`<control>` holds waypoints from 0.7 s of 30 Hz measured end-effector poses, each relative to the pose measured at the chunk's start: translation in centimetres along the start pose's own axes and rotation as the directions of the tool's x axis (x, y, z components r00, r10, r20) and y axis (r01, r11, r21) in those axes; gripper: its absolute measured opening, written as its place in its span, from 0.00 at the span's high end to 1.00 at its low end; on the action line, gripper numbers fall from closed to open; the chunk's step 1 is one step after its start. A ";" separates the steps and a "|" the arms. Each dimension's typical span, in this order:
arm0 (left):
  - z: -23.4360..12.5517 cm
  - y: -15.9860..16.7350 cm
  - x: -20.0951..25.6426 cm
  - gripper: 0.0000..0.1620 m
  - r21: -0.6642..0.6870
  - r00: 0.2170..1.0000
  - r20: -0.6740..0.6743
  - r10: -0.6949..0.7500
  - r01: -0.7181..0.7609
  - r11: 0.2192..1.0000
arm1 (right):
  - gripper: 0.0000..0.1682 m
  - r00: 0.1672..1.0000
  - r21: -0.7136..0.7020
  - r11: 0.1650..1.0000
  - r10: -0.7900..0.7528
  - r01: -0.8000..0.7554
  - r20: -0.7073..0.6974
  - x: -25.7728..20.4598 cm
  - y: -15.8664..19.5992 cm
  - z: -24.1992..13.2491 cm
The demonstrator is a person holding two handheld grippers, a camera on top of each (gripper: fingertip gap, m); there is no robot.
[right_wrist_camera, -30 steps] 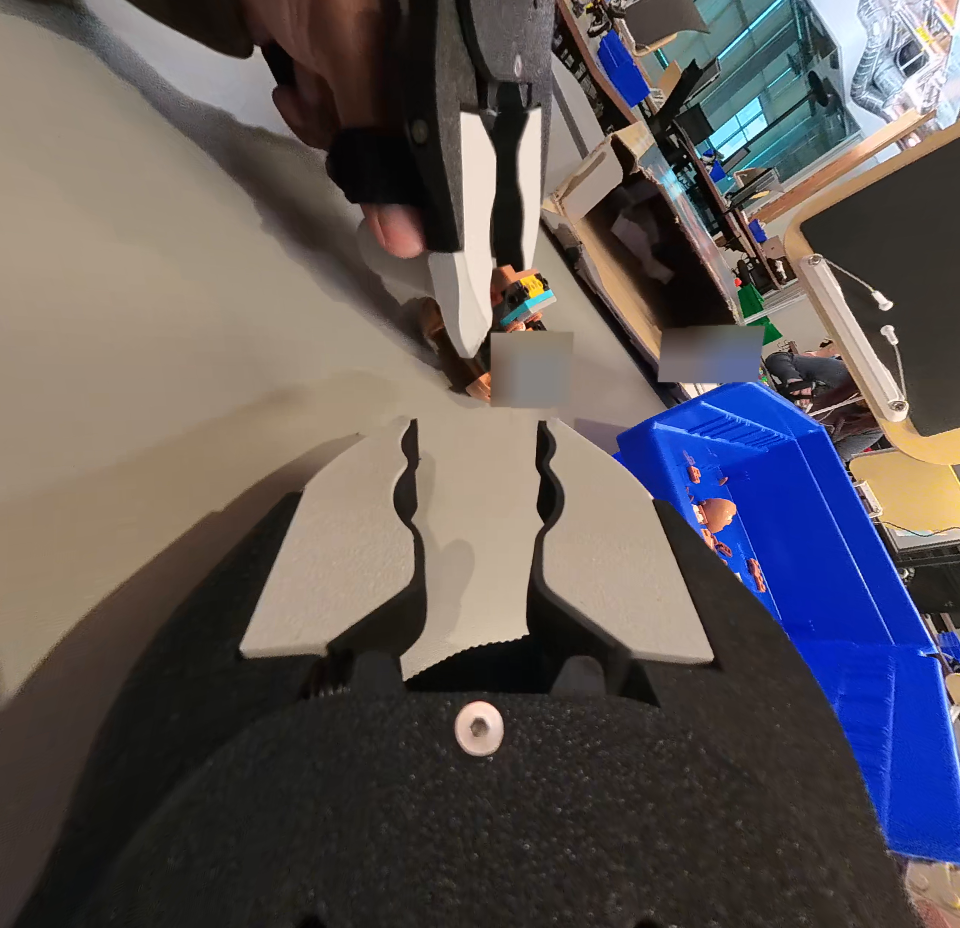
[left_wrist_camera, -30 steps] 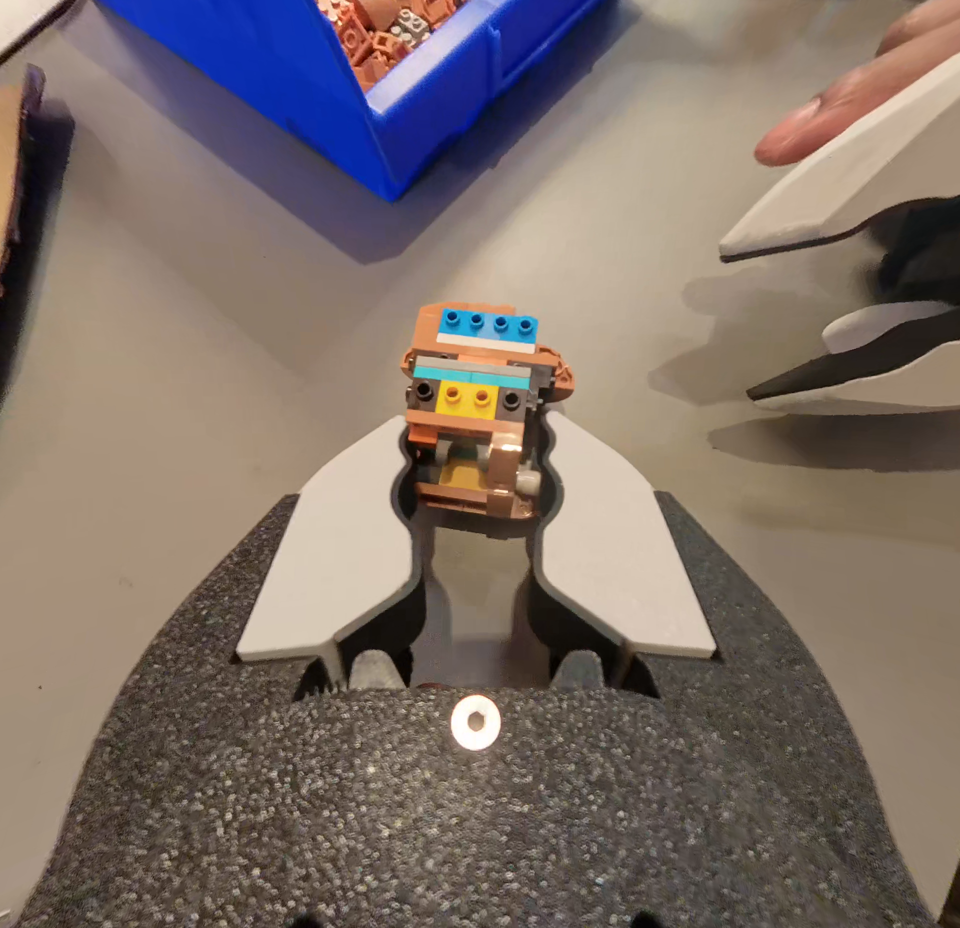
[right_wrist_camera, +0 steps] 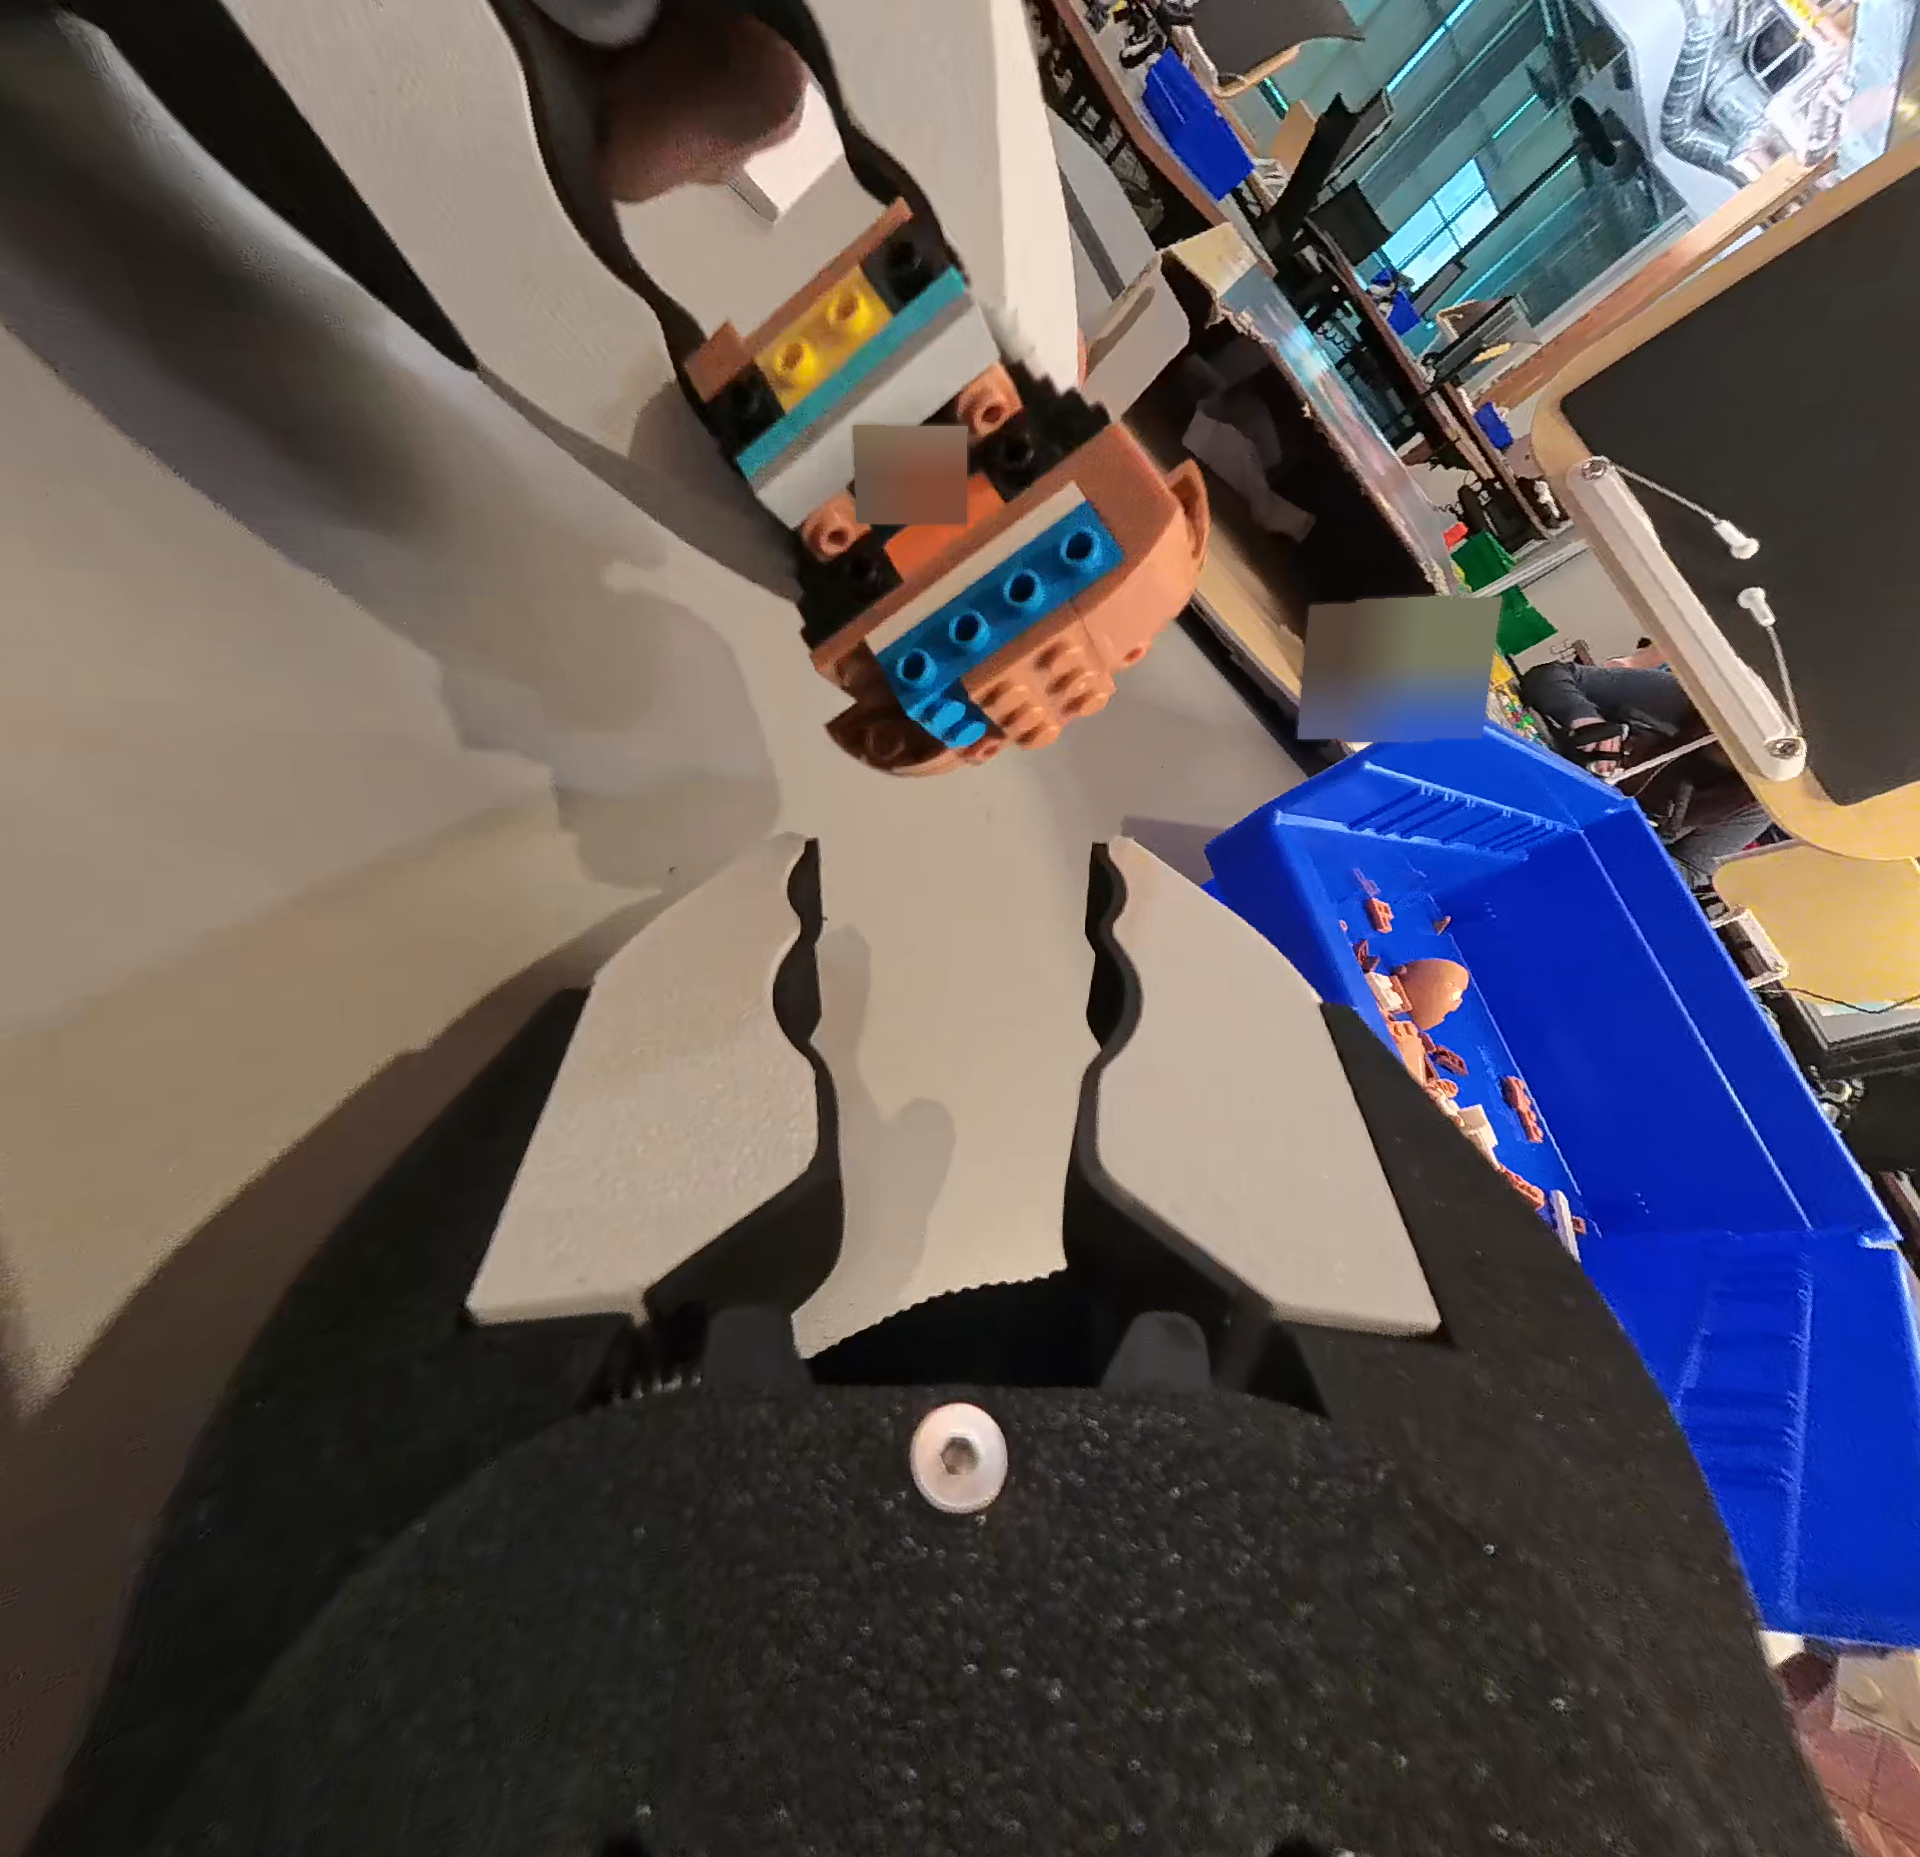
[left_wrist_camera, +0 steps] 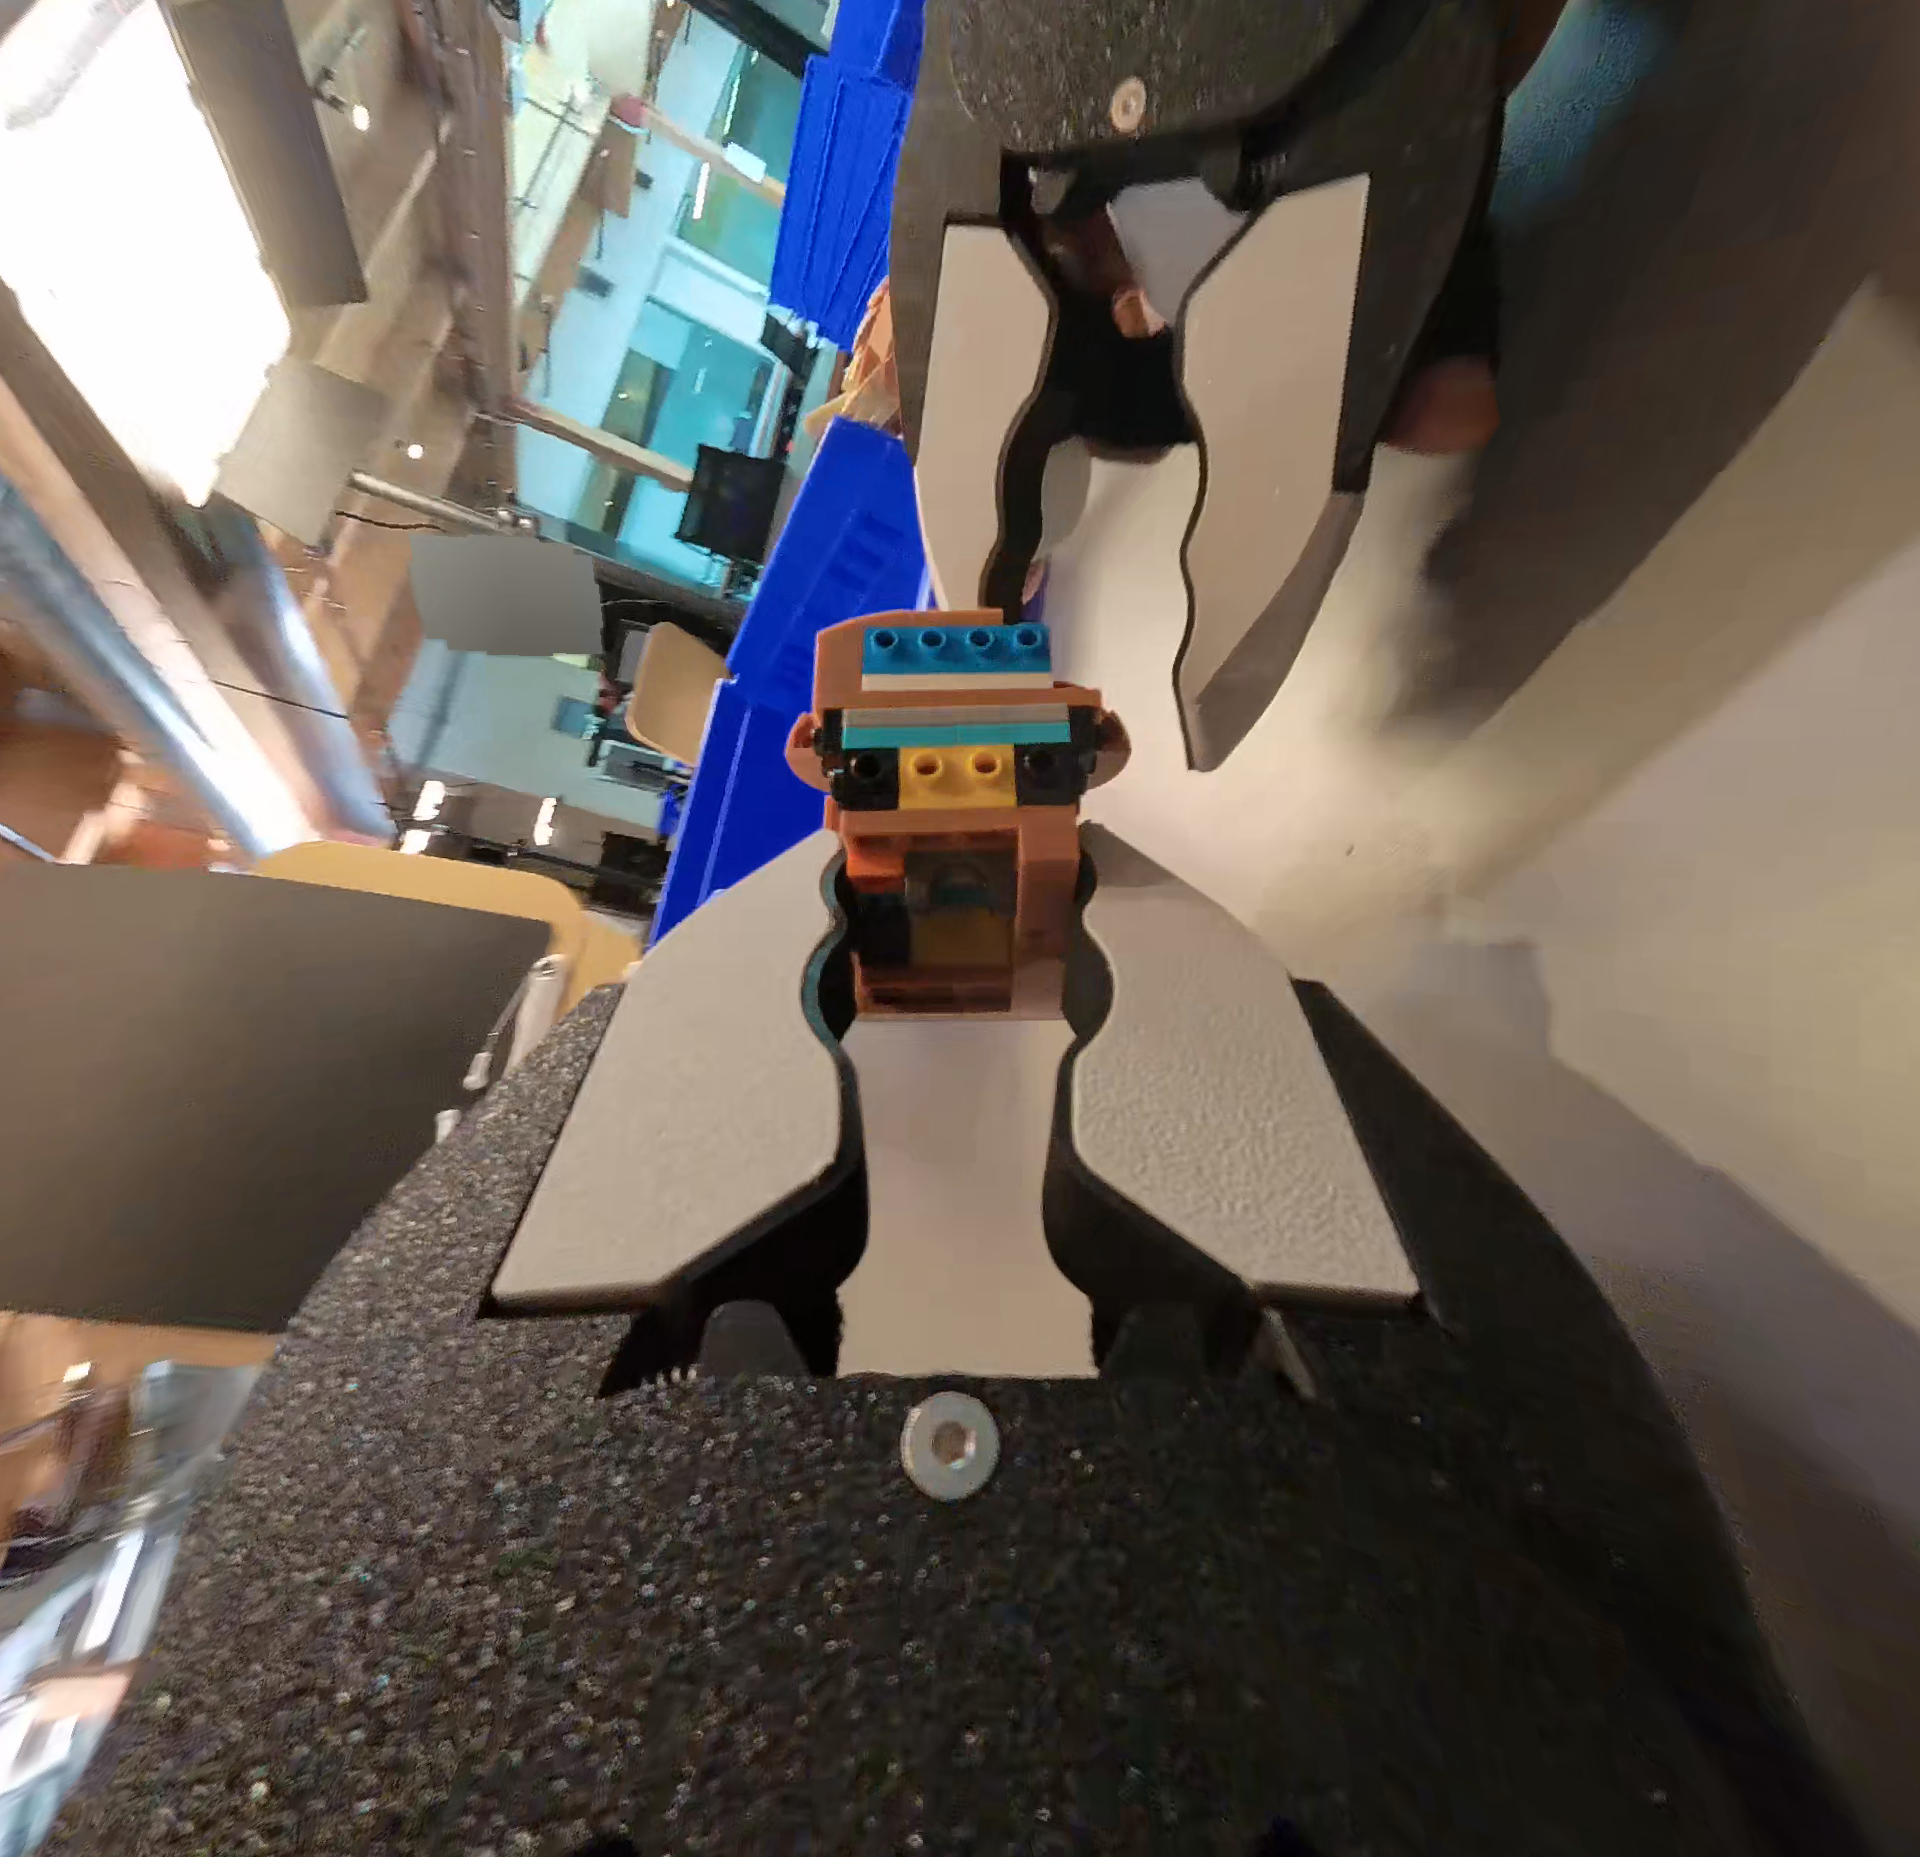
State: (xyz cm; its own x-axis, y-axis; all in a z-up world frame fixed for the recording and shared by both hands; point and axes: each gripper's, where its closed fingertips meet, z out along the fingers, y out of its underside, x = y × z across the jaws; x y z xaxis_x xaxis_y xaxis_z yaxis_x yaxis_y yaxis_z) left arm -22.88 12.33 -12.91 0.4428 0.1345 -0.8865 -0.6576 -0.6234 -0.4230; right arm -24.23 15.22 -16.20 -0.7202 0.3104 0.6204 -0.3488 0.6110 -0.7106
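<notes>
**Brick model clamped in left tool, right tool facing it**

The left tool (left_wrist_camera: 951,934) is clamped on the lower body of the brick model (left_wrist_camera: 951,768), held above the bench (right_wrist_camera: 260,768). The right tool (right_wrist_camera: 956,872) stands apart and empty, just short of the model's blue studs. Keeping the clamp firm and both tools aligned looks advisable. A blue bin (right_wrist_camera: 1662,1132) sits beside.

Left wrist view: close, along its jaws. Right wrist view: close, facing it head-on. Shared: brown, blue and yellow toy-brick model (left_wrist_camera: 951,820) (right_wrist_camera: 935,519) between both jaws.
</notes>
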 end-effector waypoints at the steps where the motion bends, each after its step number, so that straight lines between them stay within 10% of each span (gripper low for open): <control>1: -0.1 0.0 -0.1 0.77 -0.003 1.000 0.013 0.017 -0.017 1.000 | 0.71 1.000 0.000 1.000 0.000 0.000 0.000 0.0 0.0 0.0; 7: -0.3 0.0 -1.4 0.77 0.043 0.925 -0.057 -0.377 0.379 0.924 | 0.71 1.000 0.009 1.000 0.011 -0.011 0.000 0.1 -0.1 -0.1; 10: -0.9 -0.5 -2.8 0.77 0.083 0.466 -0.325 -0.823 0.881 0.466 | 0.71 0.999 0.038 0.998 0.044 -0.044 0.007 0.3 -0.7 -0.3; 14: -1.2 0.4 -4.4 0.78 -0.075 -0.247 -0.574 -0.781 0.965 -0.250 | 0.71 0.998 0.069 0.997 0.048 -0.046 -0.027 1.0 -1.4 -0.3; 21: 0.5 0.5 -3.1 0.77 -0.183 -0.466 -0.545 -0.697 0.878 -0.443 | 0.64 0.984 0.073 0.996 -0.041 0.055 -0.174 2.7 -3.1 0.2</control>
State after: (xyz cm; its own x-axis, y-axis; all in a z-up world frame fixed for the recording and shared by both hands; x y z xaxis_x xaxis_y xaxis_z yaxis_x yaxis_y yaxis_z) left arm -24.89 11.96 -10.42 0.5843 -0.0479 0.8101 0.7917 0.2529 -0.5561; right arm -25.20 14.07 -12.40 -0.5898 0.4072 0.6974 -0.4307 0.5719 -0.6982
